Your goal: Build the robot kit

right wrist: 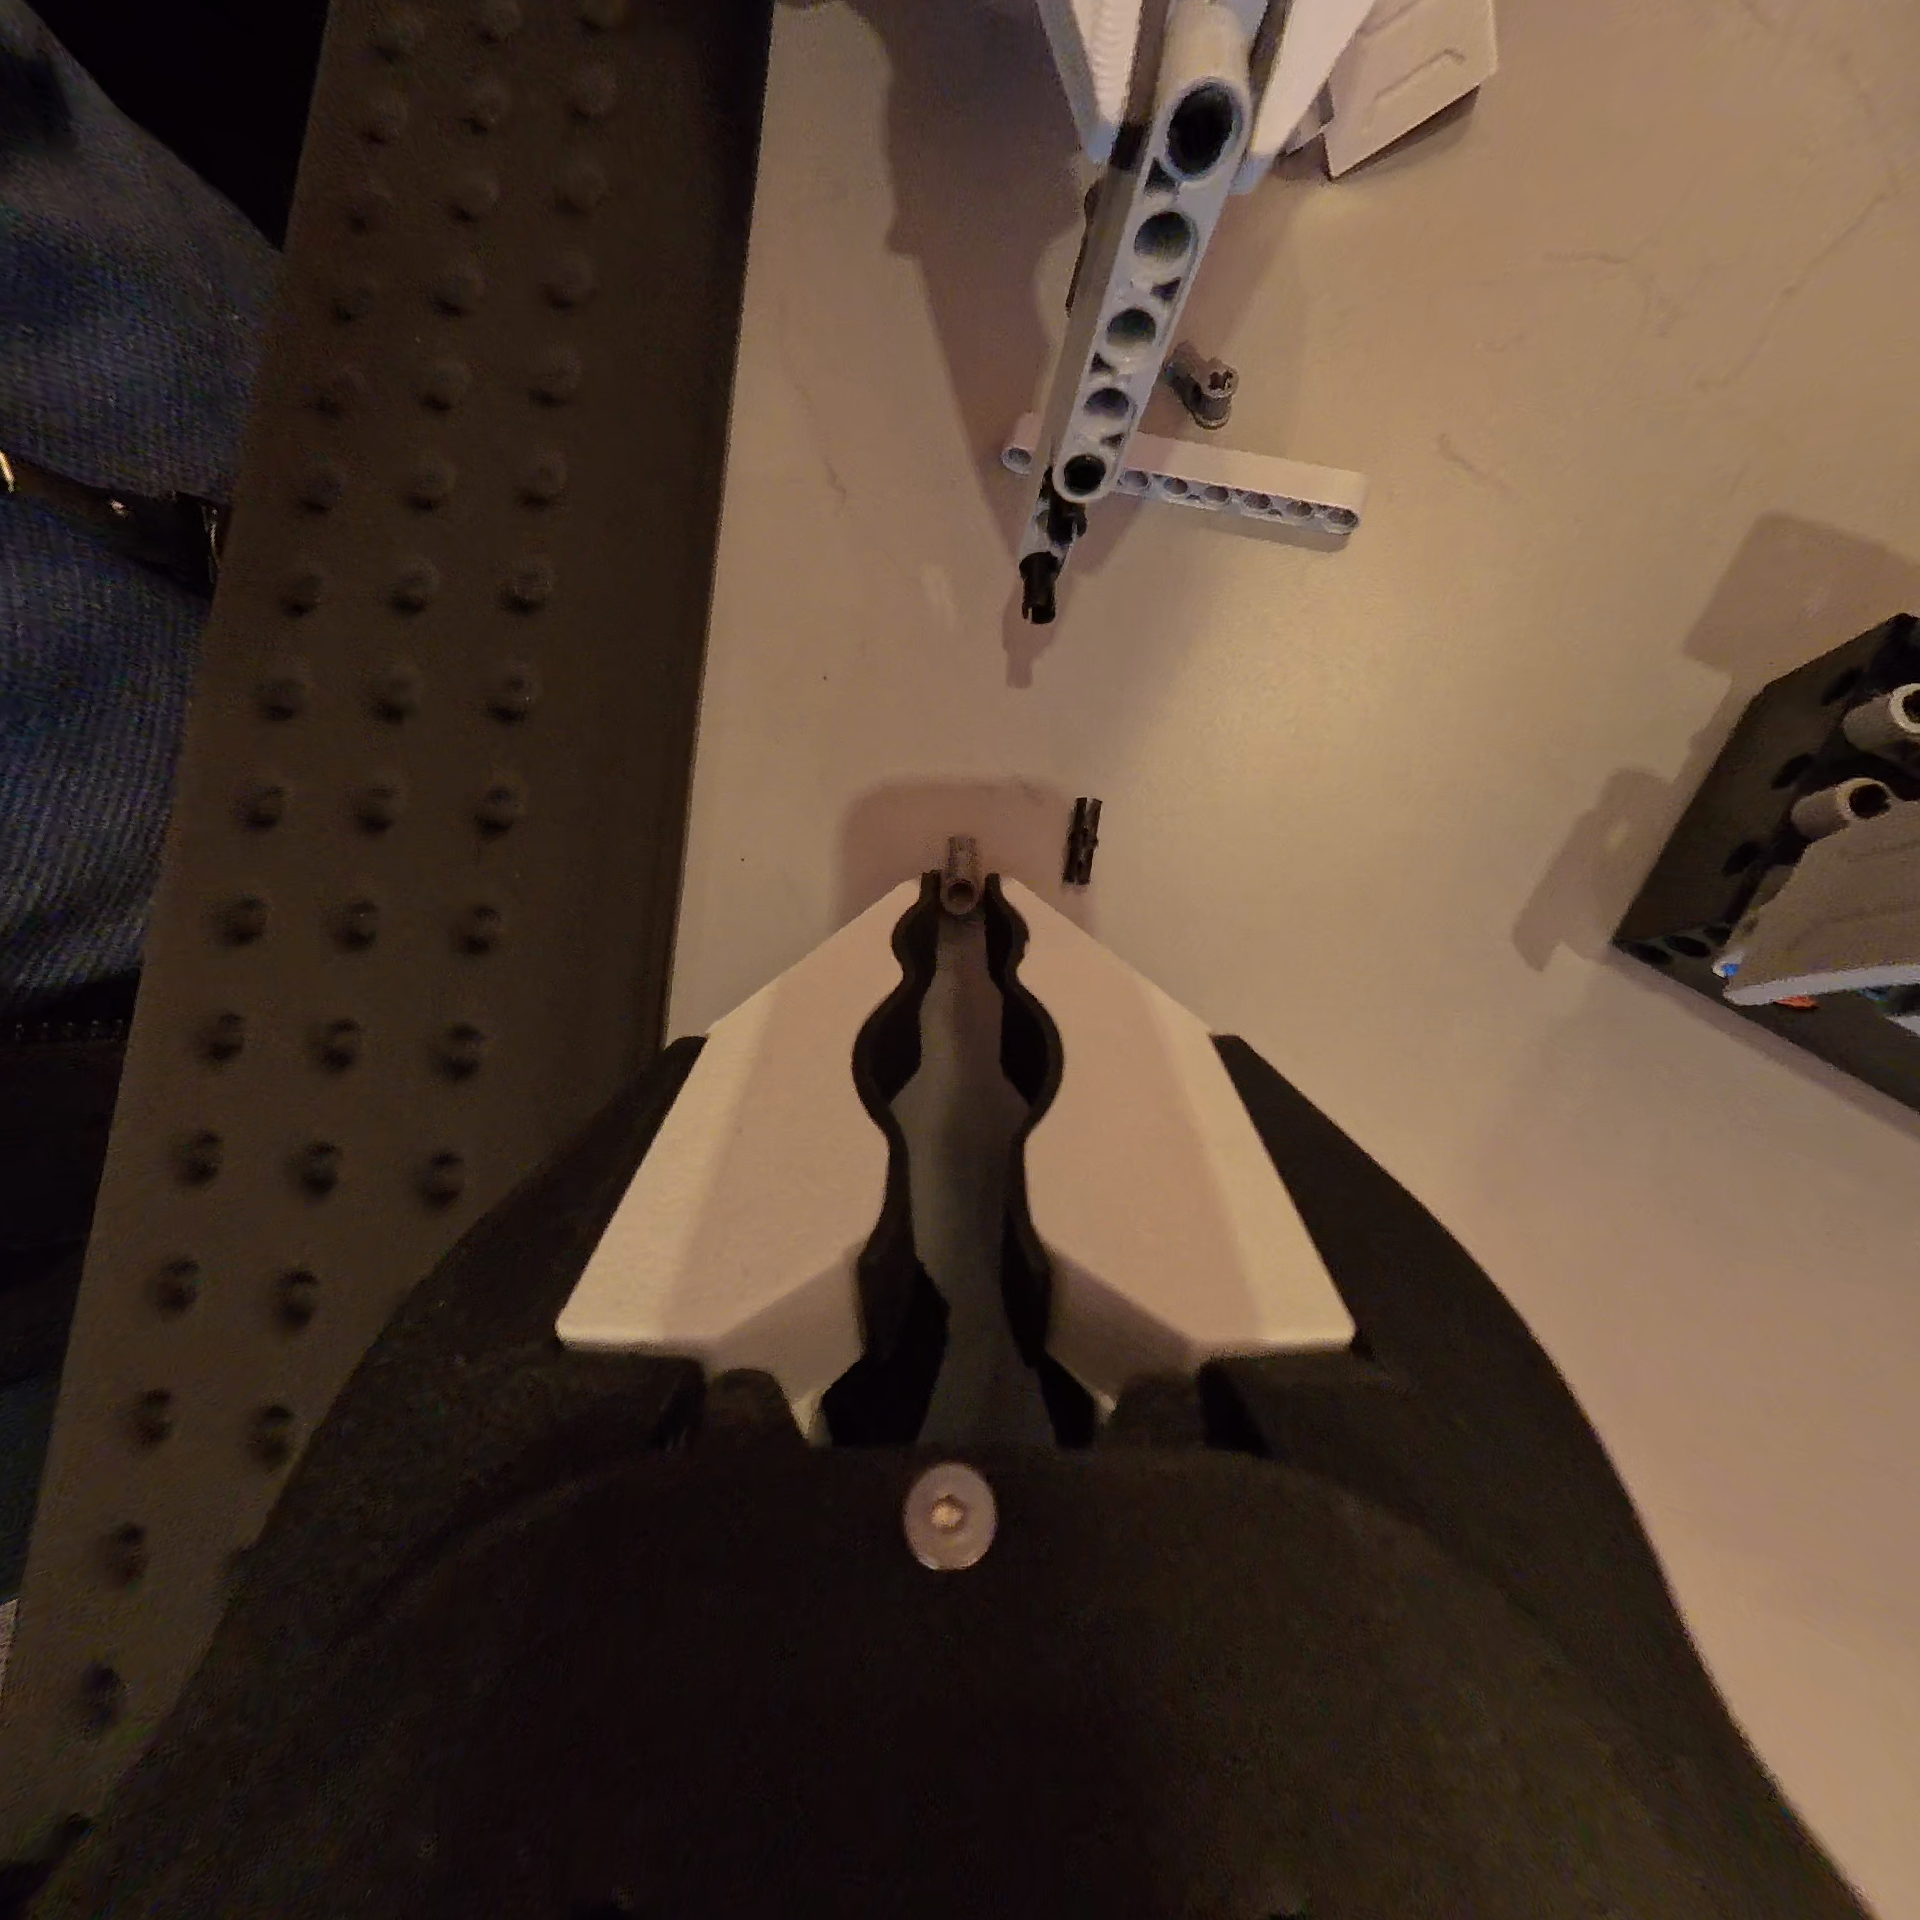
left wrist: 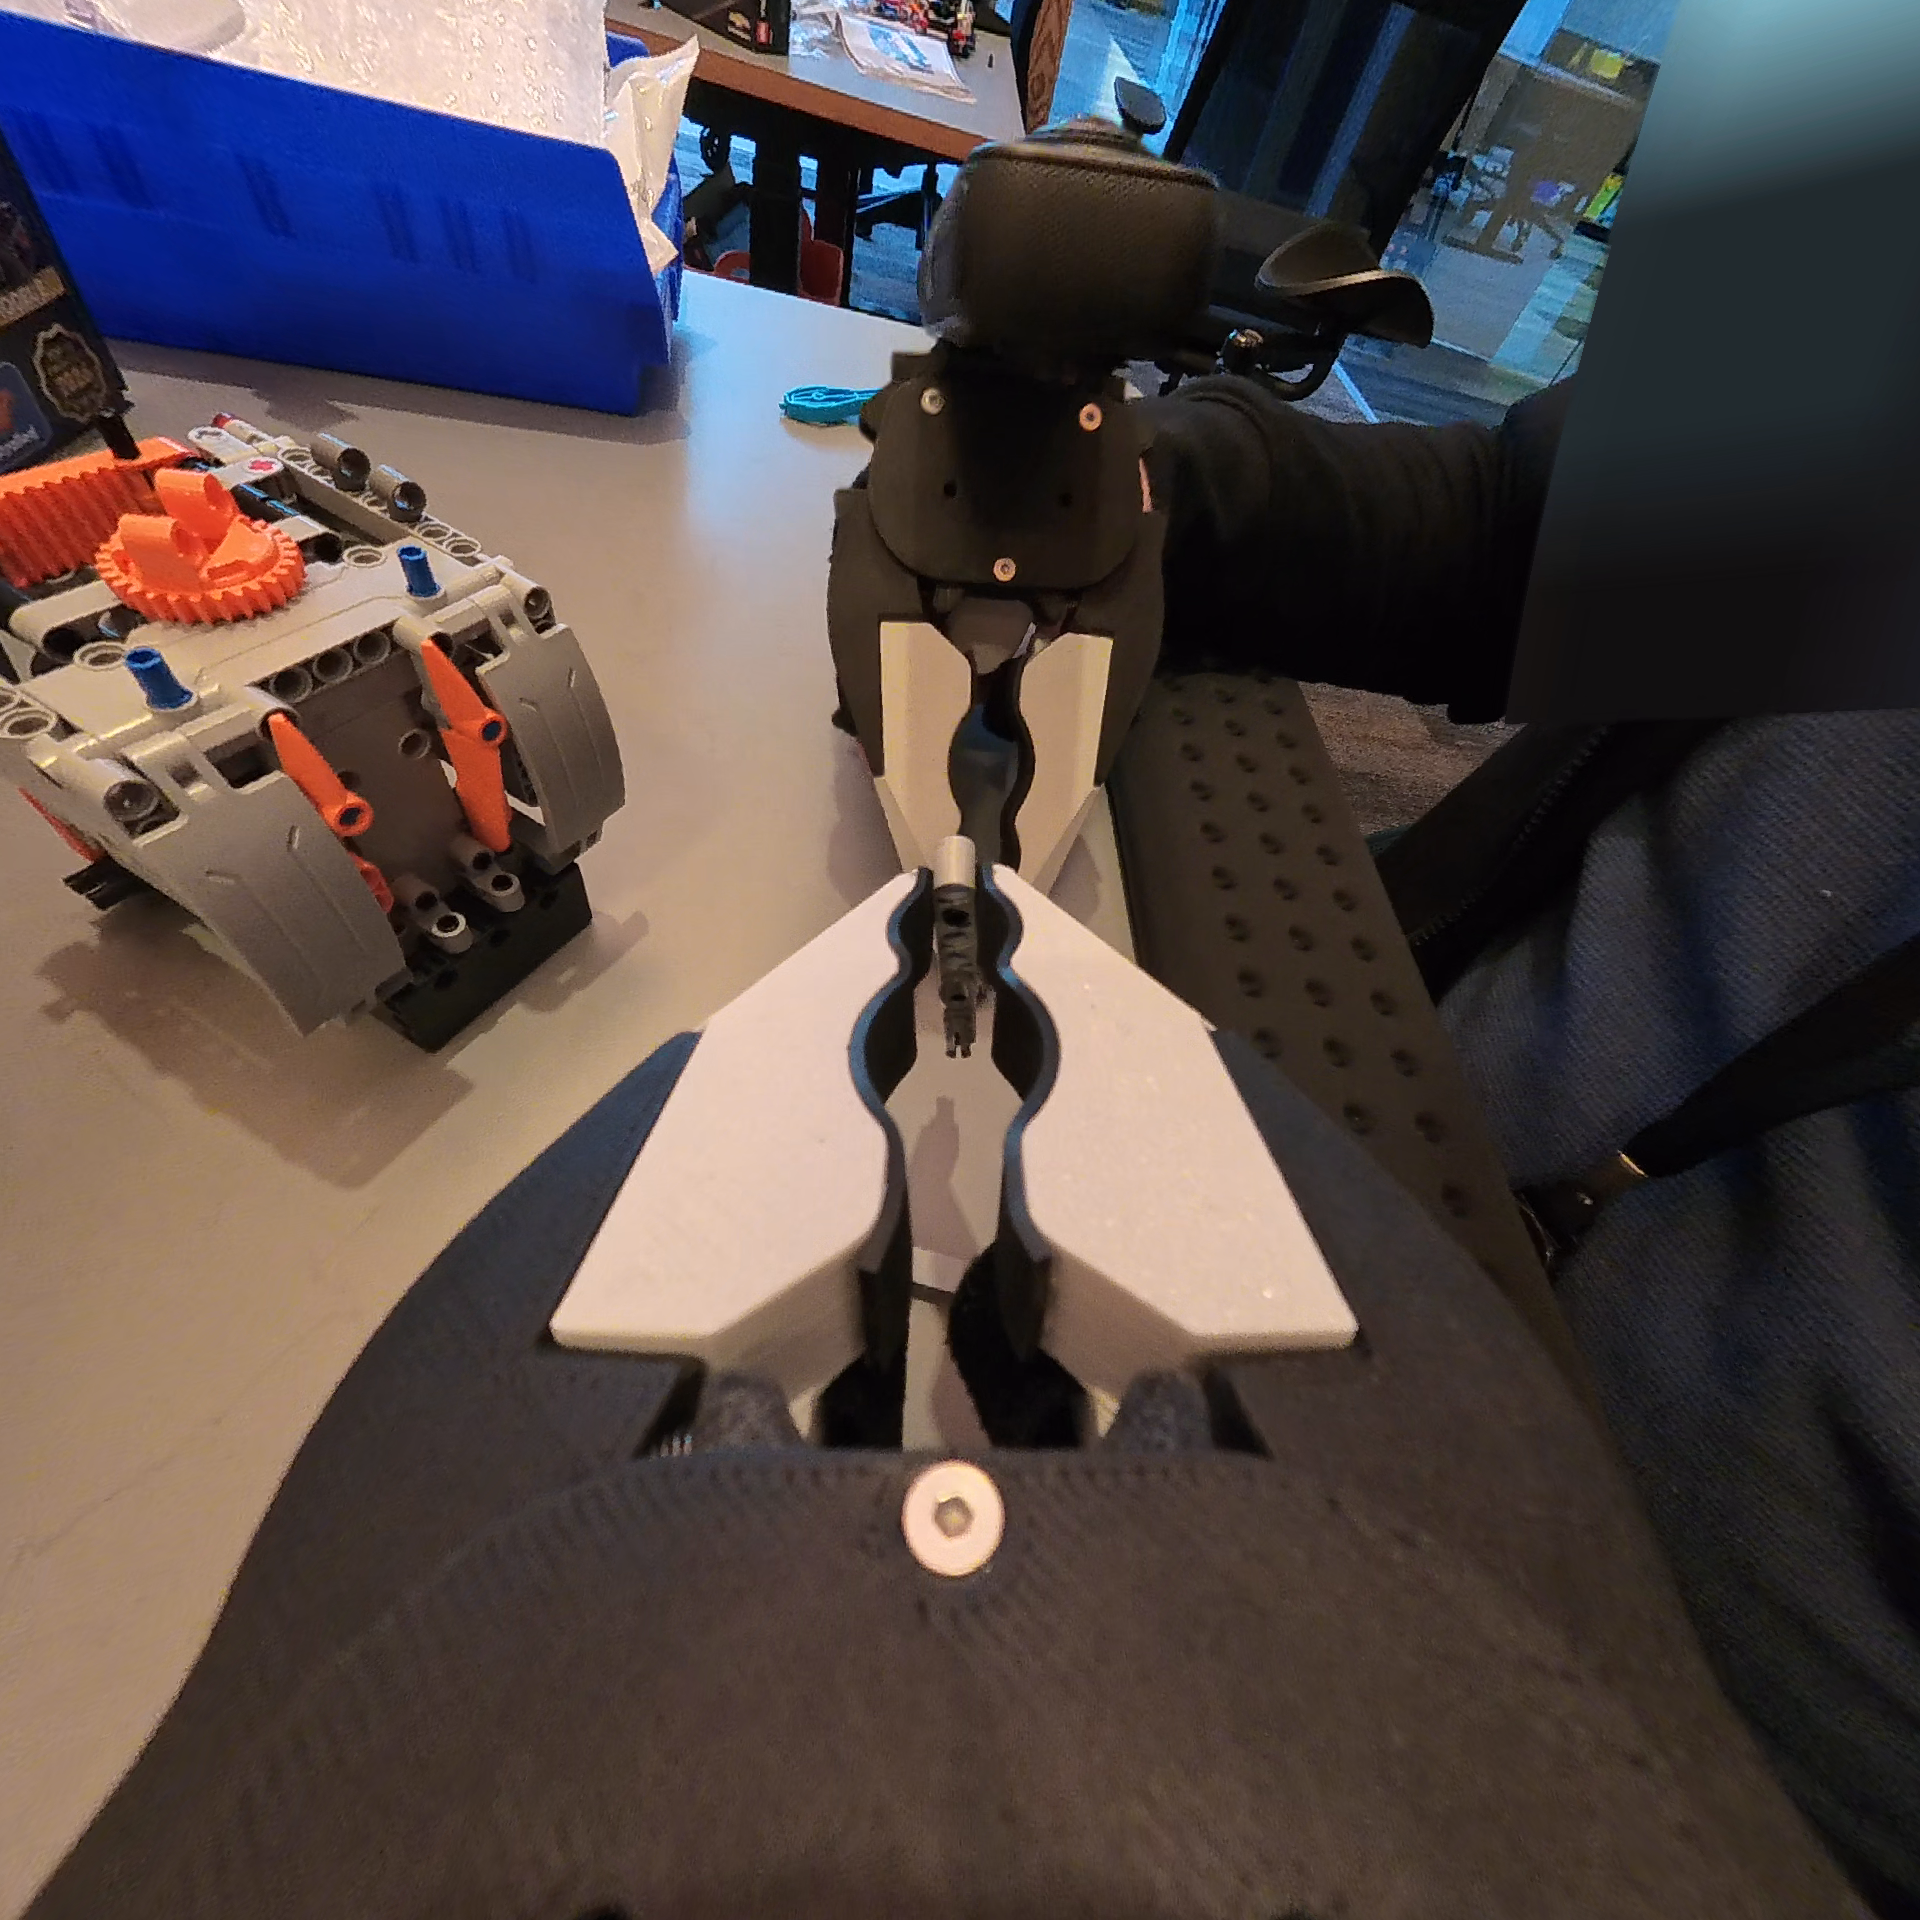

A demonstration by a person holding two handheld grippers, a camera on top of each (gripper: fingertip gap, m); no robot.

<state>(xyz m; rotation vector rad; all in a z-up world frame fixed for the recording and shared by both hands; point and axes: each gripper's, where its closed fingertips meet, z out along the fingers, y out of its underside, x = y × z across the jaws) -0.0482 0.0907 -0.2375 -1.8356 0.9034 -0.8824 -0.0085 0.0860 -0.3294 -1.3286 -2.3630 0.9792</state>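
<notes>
Grey beam pinched level by left hand-held gripper.

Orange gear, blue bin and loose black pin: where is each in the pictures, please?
orange gear (left wrist: 203, 569), left wrist view, on its toothed rim.
blue bin (left wrist: 343, 234), left wrist view, on its front wall.
loose black pin (right wrist: 1083, 840), right wrist view, on its middle.

Brick model before bin

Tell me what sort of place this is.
Likely an office or workshop set up for toy-brick building: a grey table holds a part-built brick vehicle and a blue bin, with office chairs and another cluttered desk behind.
</notes>
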